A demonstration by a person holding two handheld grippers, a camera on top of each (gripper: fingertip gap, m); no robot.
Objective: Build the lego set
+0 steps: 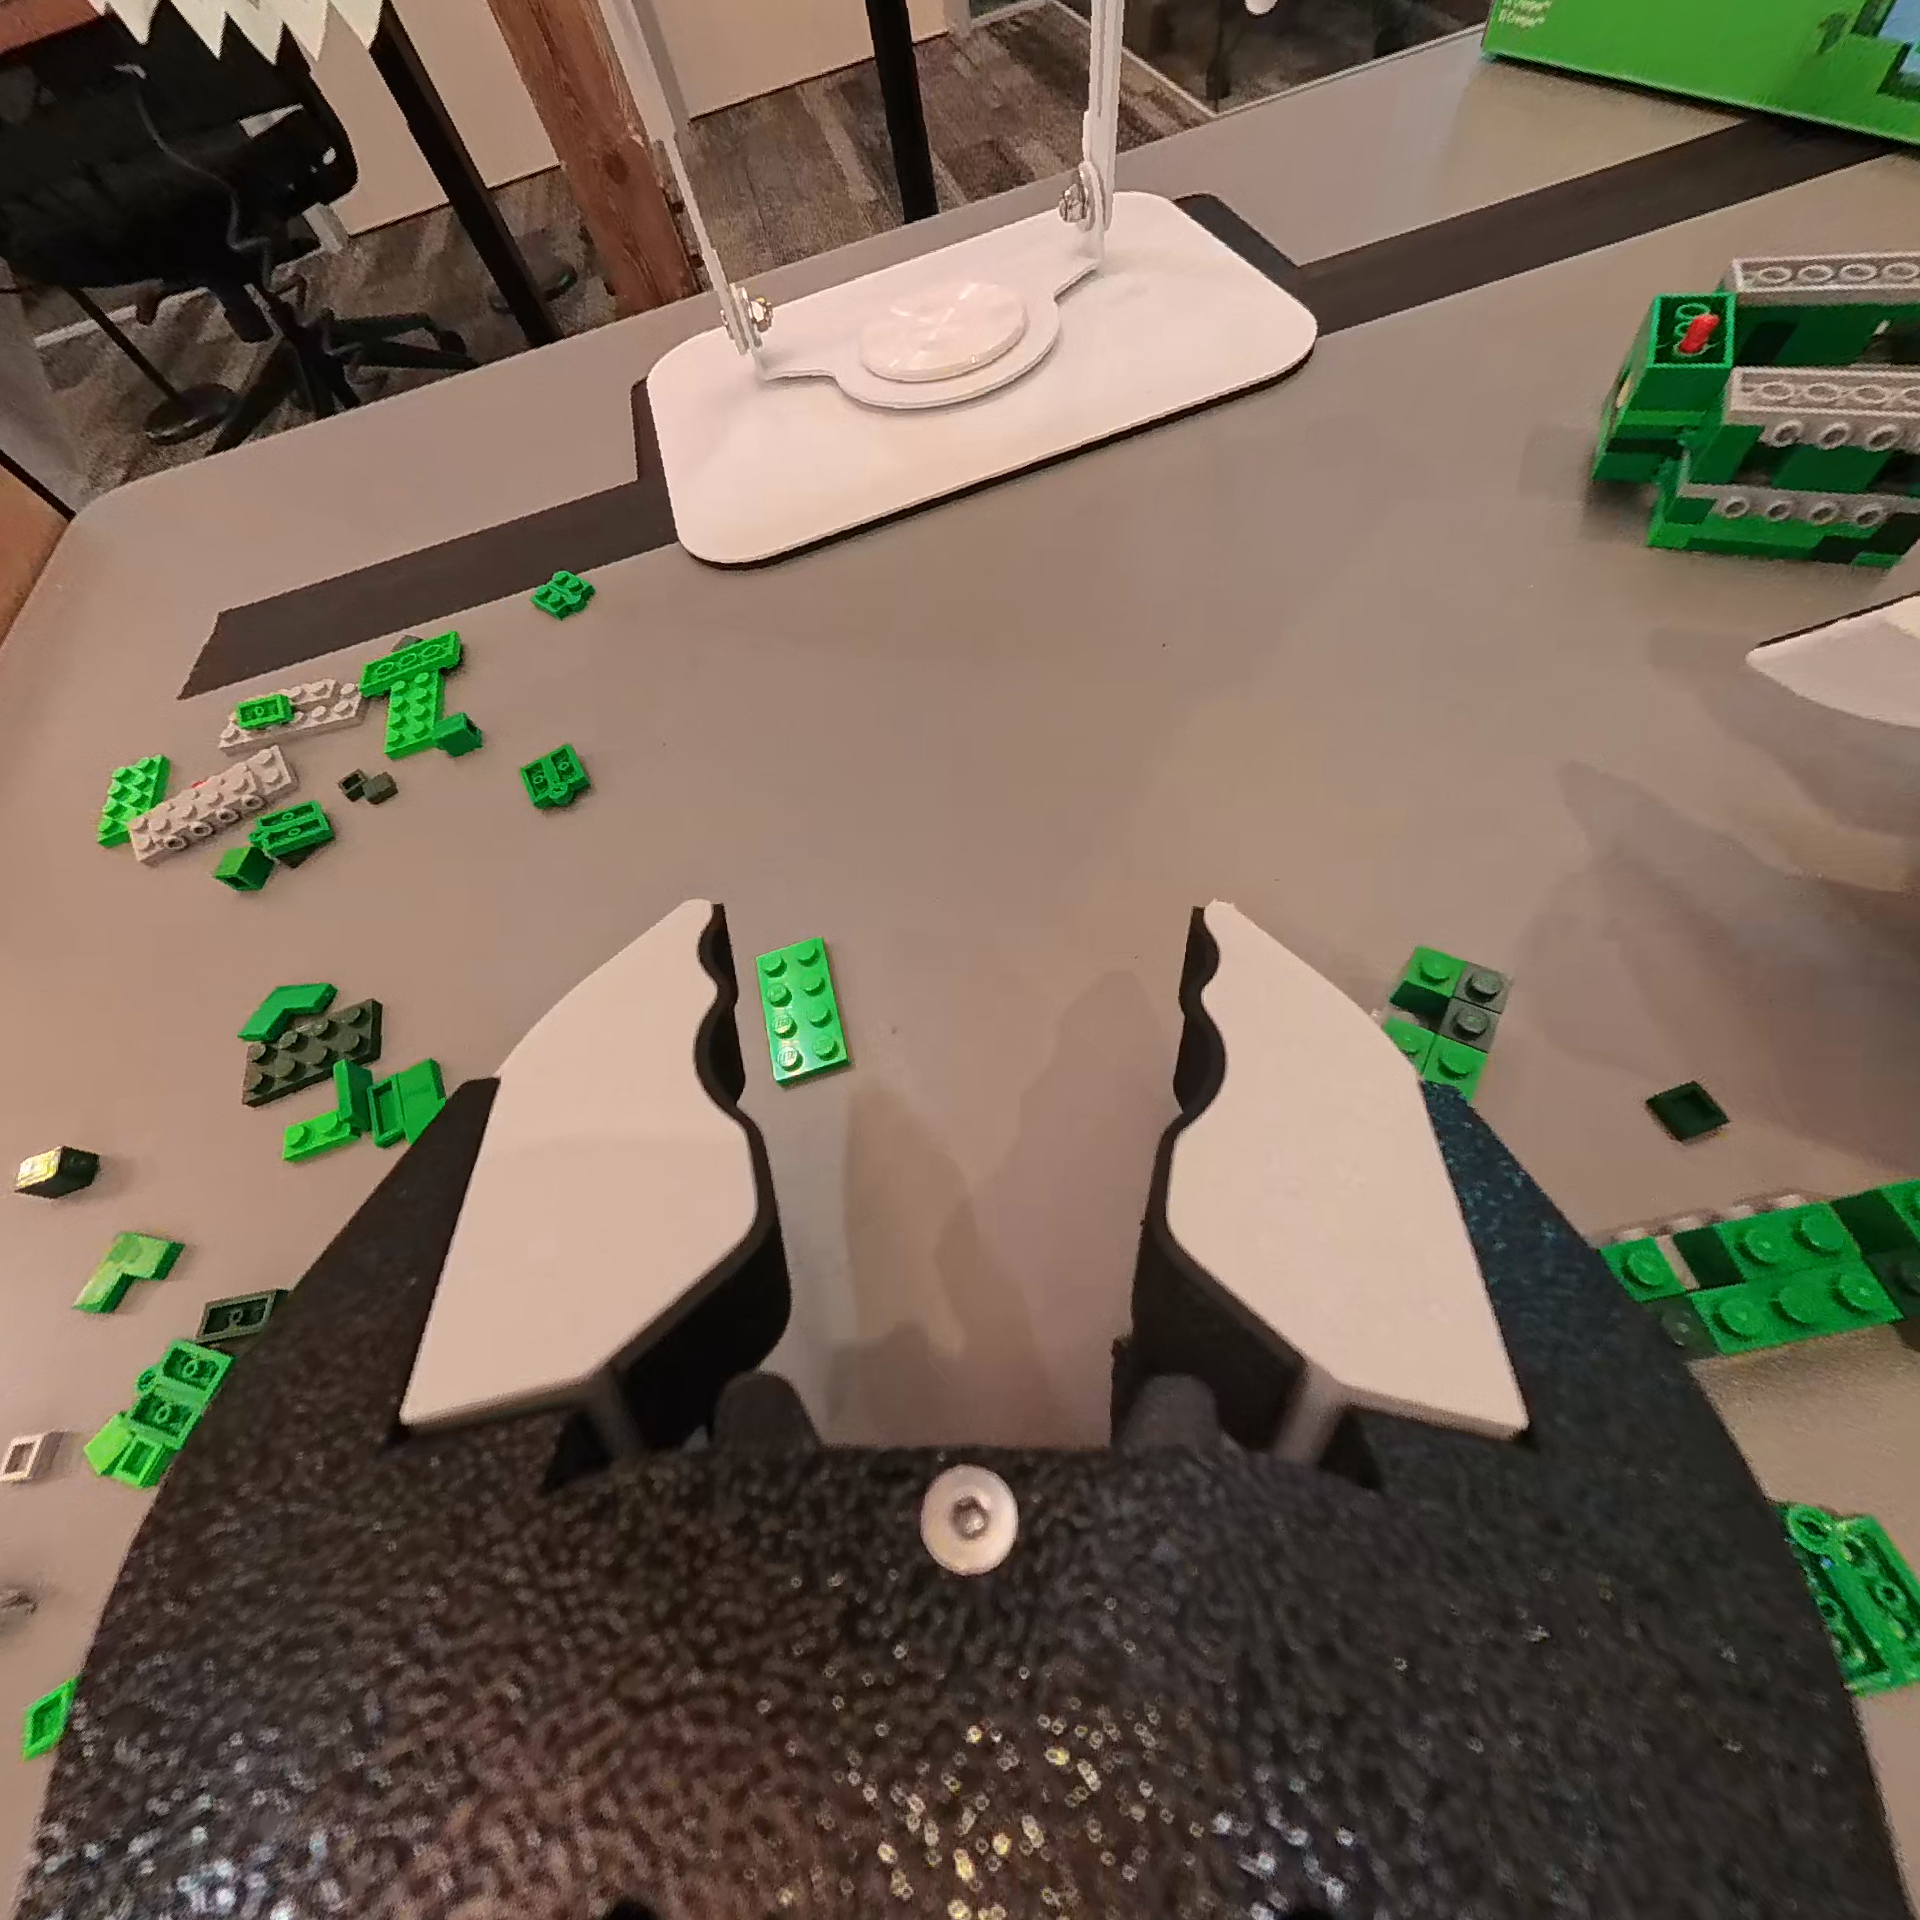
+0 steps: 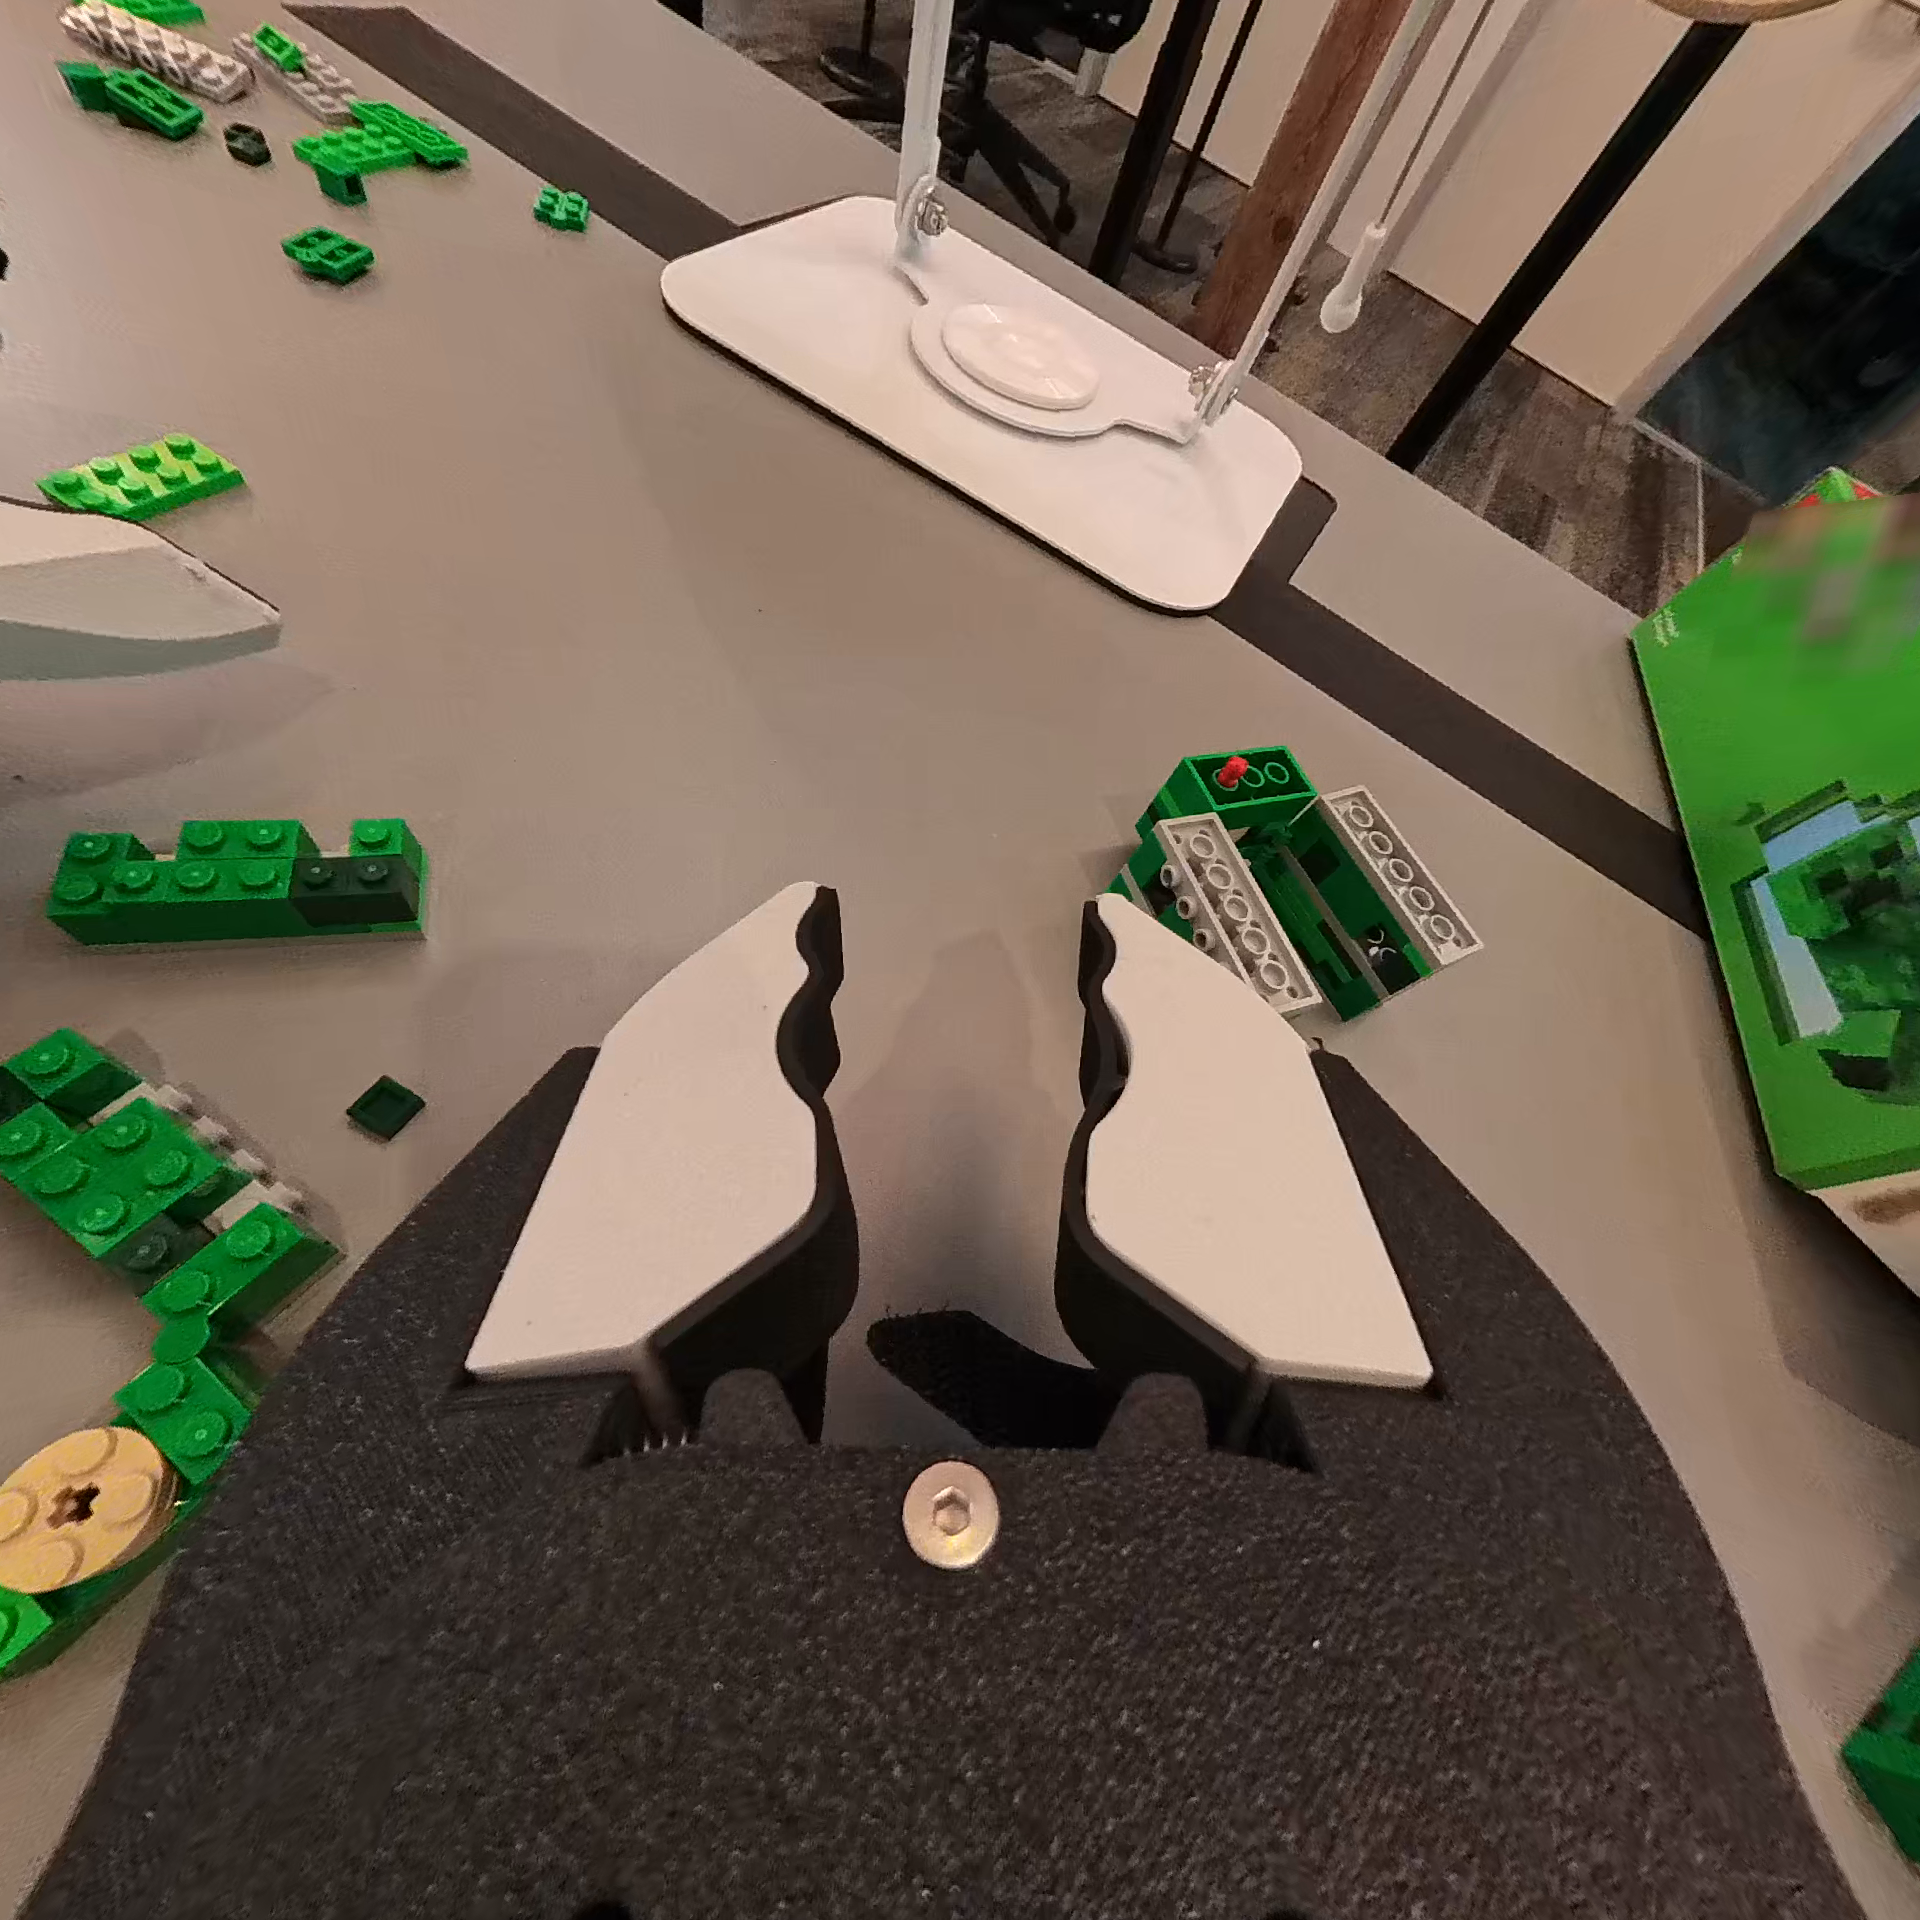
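- Plate first: a bright green two-by-four plate [image 1: 801, 1013] lies flat on the grey worktop [image 1: 1039, 727], studs up, between the spread jaws of the left gripper [image 1: 958, 920] and just beside its left finger; whether it touches that finger I cannot tell.
- It looks light, stiff and thin, with smooth sides (likely to skid or tip if nudged), so the best hold is probably across its two long edges, low and square.
- Right gripper [image 2: 954, 906] has its jaws parted too, with nothing between them, above bare worktop; the half-built green and grey model [image 2: 1299, 894] lies on its side just beside its right finger, and it is probably more fragile than a single piece.
- Stepped green brick assembly [image 2: 237, 881] sits nearer the worktop's left side in the right wrist view, and more joined green bricks [image 2: 125, 1174] with a tan round piece [image 2: 73, 1512] lie below it.
- Loose green and grey pieces [image 1: 260, 769] are scattered toward the left edge.
- White lamp base [image 1: 977, 374] stands at the far edge, and a green box [image 2: 1797, 894] lies by the right edge.
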